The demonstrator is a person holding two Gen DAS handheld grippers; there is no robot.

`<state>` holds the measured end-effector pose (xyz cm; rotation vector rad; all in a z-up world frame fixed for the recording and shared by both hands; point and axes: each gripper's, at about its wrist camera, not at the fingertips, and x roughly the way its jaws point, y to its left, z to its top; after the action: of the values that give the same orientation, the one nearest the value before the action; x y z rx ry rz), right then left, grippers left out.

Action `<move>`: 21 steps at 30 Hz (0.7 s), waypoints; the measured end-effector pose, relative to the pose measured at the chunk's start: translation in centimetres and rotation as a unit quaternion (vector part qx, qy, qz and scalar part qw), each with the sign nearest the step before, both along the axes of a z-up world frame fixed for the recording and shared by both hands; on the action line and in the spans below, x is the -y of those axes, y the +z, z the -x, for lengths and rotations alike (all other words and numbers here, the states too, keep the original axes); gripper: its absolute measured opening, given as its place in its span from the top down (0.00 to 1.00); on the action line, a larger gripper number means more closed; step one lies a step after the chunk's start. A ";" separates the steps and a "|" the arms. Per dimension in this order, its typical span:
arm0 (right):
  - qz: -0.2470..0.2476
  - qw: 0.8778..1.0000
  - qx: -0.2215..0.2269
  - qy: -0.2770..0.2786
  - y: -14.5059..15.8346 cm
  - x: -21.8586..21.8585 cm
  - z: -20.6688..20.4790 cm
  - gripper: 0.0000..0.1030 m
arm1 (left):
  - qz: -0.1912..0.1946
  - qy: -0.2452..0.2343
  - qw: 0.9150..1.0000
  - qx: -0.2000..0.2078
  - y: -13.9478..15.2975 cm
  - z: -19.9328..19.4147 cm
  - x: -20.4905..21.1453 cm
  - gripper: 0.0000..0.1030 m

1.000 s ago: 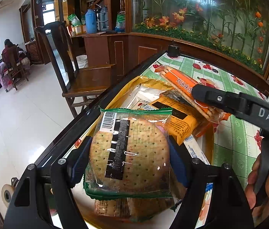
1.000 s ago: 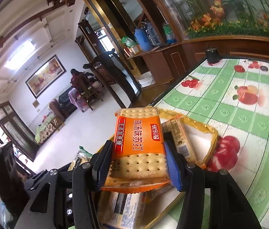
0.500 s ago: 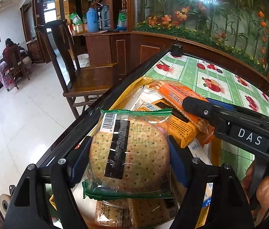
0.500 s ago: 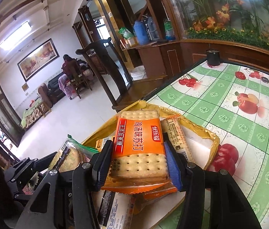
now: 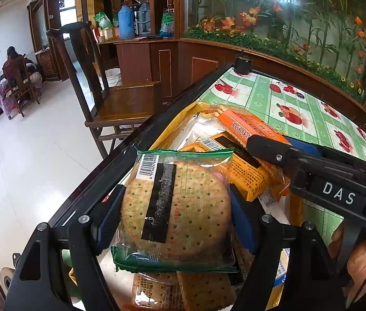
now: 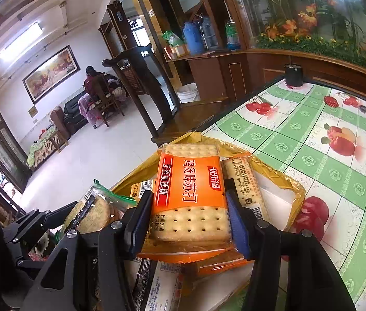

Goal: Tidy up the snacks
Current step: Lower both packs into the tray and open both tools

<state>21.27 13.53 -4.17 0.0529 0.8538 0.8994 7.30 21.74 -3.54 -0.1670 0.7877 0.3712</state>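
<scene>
We hold 2 packs over the yellow tray [image 6: 295, 194]: left gripper [image 5: 175, 215] clamped on round cracker pack [image 5: 175, 207]; right gripper [image 6: 188, 223] clamped on orange soda-cracker pack [image 6: 190, 189]; neither placed; several packs already inside

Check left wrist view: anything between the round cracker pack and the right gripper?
Yes. In the left wrist view a yellow snack pack lies between the round cracker pack and the right gripper.

snack packets [image 5: 245, 178] piled in tray [image 5: 180, 119] on table [image 5: 310, 108].

A table [image 6: 312, 140] with a green fruit-print cloth bears a yellow snack bag [image 6: 284, 178].
</scene>
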 end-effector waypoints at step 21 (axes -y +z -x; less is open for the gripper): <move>-0.039 0.999 0.014 -0.021 2.1 2.6 1.4 0.21 | -0.002 0.014 1.000 0.004 1.5 2.3 0.8 0.18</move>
<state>19.90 10.91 -2.07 0.1261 0.7889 0.8912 5.04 20.90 -1.99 -0.1766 0.7770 0.3983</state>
